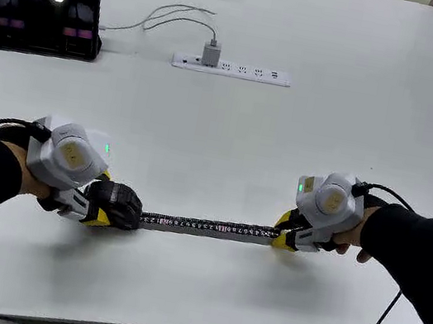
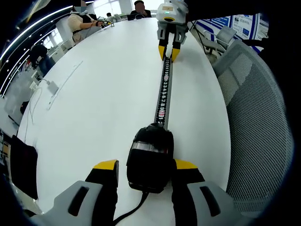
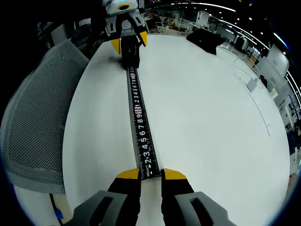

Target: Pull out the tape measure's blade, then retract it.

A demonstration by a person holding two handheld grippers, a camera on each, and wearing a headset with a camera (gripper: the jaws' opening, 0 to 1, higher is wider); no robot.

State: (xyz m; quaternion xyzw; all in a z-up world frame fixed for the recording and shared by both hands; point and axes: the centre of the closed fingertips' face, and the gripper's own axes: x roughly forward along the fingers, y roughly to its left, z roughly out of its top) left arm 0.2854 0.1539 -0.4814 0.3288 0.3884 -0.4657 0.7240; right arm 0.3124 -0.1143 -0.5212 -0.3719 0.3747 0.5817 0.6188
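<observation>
A black tape measure case (image 2: 150,155) sits between the yellow-tipped jaws of my left gripper (image 2: 145,165), which is shut on it; in the head view the case (image 1: 115,204) lies low on the left of the white table. Its blade (image 1: 209,228) stretches rightward across the table to my right gripper (image 1: 282,235). That right gripper (image 3: 150,174) is shut on the blade's end, and the numbered blade (image 3: 139,117) runs away from it to the case (image 3: 130,48). The blade (image 2: 163,92) lies flat on the tabletop.
A dark tablet (image 1: 42,15) lies at the far left of the table (image 1: 229,139). A white power strip (image 1: 231,68) with a plugged charger and cable sits further back. A mesh chair (image 2: 261,117) stands by the table's near edge. People sit at the far end.
</observation>
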